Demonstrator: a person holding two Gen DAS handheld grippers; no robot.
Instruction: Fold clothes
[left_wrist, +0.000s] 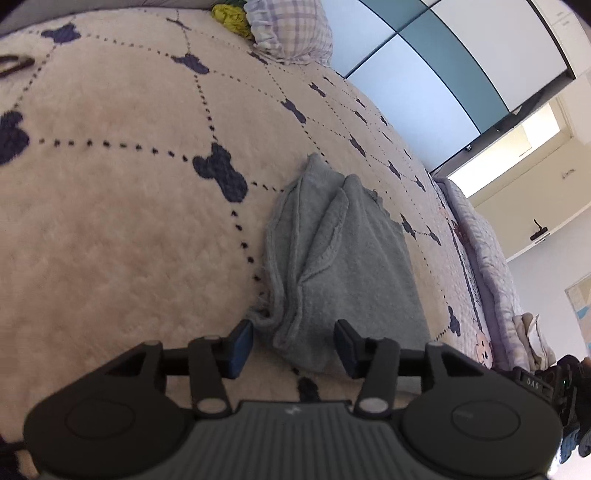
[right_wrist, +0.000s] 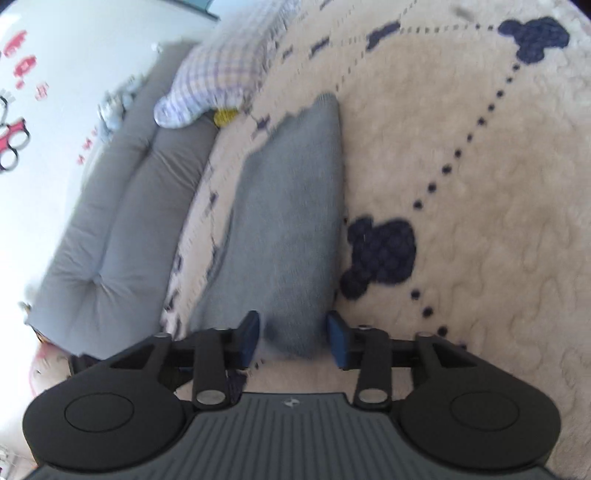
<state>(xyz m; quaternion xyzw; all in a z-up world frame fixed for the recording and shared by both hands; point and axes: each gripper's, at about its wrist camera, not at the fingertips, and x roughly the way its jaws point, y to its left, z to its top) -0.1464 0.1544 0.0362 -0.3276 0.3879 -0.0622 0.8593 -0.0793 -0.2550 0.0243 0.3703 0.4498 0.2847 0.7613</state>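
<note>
A bed covered by a cream fleece blanket (left_wrist: 129, 229) with dotted navy lines and navy bow shapes fills both of your views. A padded grey headboard (right_wrist: 122, 221) runs along one edge of it in your right wrist view, with a white wall behind. A checked lilac pillow (left_wrist: 291, 33) lies at the far end of the bed, with a yellow-green bundle (left_wrist: 229, 16) touching it.

The folded grey garment (left_wrist: 332, 266) lies flat on the blanket, several layered edges showing along one side. It reaches away from you in both views.

Your left tool (left_wrist: 293, 349) is released, its blue pads spread wide on either side of the garment's near end; whether they touch the cloth cannot be told. Your right tool (right_wrist: 293, 339) is likewise spread apart, its pads flanking the near end of the garment (right_wrist: 291, 229), gripping nothing.
</note>
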